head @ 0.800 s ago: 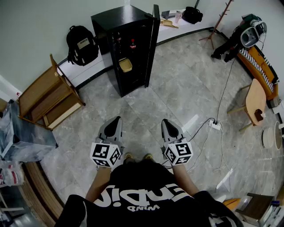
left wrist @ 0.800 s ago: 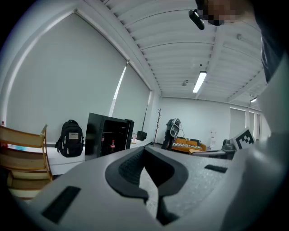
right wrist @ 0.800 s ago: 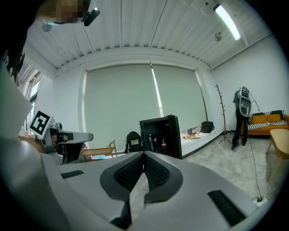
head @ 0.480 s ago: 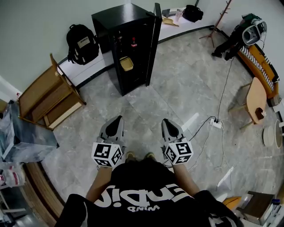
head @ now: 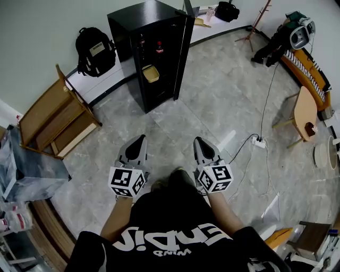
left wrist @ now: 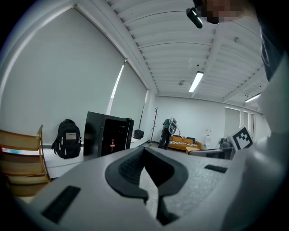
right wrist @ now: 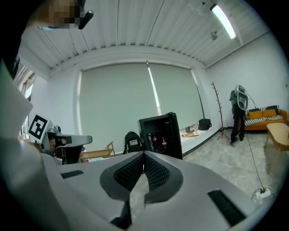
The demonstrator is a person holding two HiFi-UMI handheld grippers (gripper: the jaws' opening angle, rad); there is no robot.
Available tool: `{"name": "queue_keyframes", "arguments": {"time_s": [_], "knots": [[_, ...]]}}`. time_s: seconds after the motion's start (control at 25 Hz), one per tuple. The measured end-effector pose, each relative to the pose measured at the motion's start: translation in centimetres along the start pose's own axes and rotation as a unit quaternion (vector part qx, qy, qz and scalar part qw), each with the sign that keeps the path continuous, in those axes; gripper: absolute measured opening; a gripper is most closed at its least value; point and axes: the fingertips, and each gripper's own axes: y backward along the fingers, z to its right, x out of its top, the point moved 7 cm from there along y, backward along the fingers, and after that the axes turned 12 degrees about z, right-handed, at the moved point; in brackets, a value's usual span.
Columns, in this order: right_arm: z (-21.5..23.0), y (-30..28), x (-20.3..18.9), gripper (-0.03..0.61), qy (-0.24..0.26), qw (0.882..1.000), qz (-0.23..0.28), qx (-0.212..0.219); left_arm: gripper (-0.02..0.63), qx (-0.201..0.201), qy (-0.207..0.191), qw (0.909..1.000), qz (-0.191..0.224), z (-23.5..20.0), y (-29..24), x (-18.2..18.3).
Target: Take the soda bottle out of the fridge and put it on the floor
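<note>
Black fridge stood against the pale wall, its door hanging open. I found the soda bottle upright on an upper shelf inside the fridge, dark with a red label, and other dark bottles stood just beside it on the same shelf. A yellow container sat on a lower shelf of the fridge, below the bottle. I held both grippers well short of the fridge, side by side over the grey stone-patterned floor, each aimed roughly level toward its open front. The left gripper had its fingers pressed together at the tips with nothing between them. The right gripper likewise showed its fingers closed tip to tip and empty. Neither gripper touched the fridge or anything in it. A black backpack rested against the wall just beside the fridge, on the side away from its door. A wooden rack lay tilted on the floor beyond the backpack, further from the fridge. On the door side of the fridge, a low white ledge along the wall carried a black bag, and a coat stand stood past it. A white power strip lay on the floor well apart from the fridge
</note>
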Motion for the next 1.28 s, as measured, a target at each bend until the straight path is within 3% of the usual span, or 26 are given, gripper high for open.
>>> {"name": "queue_keyframes", "arguments": {"time_s": [0.52,0.96,1.28], "knots": [[3.6,-4.2,-1.8,0.023,-0.001,0.999,0.003,-0.033,0.006,-0.020,-0.004,0.9998,-0.005,-2.6,-6.0,-1.4],[11.3,-13.7,0.5,0.023,-0.007,0.999,0.016,-0.050,0.006,-0.024,-0.001,0.9997,-0.007,-5.8,-18.1,-1.2],[16.5,-22.2,3.5,0.023,0.022,1.000,0.012,-0.012,0.006,0.003,0.004,1.0000,0.001,-7.9,-27.7,-0.2]]}}
